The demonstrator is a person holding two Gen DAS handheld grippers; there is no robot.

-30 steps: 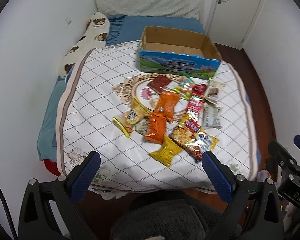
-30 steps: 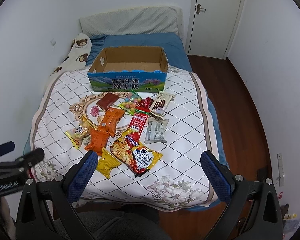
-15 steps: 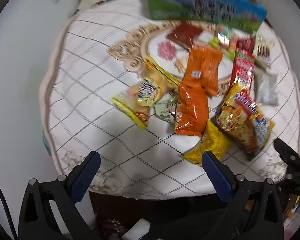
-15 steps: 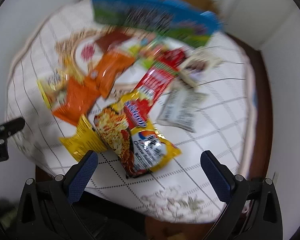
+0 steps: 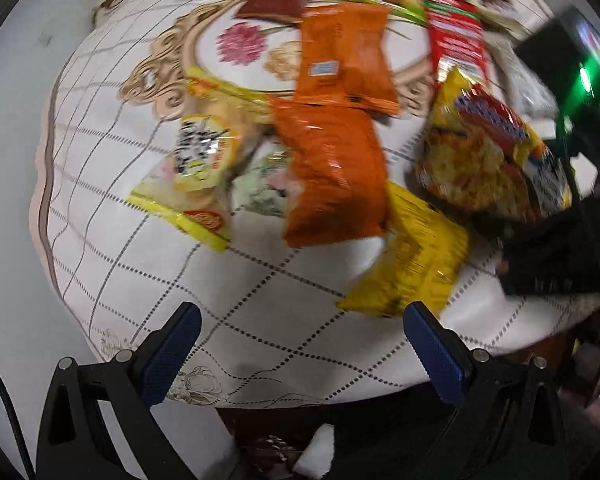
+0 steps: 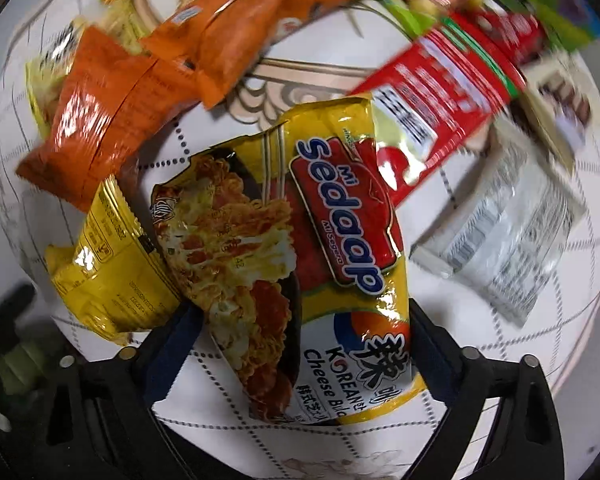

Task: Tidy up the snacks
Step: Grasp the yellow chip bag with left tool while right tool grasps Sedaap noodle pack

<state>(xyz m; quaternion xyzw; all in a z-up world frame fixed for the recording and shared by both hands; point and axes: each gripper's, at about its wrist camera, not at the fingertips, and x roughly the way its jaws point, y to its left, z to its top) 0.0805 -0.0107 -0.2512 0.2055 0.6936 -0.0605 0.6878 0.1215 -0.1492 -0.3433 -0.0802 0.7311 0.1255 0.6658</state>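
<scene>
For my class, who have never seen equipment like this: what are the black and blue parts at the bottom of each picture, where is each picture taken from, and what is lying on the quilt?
There is no robot here. A person holds a pair of tongs in each hand, and a camera on each looks forward along its two blue-padded fingers.

In the left view, the left tongs are open over the quilt, holding nothing.

In the right view, the right tongs are open, straddling a Mi Sedaap noodle packet without gripping it.

Around it lie a yellow packet, two orange packets, a red packet and a silver packet.
</scene>
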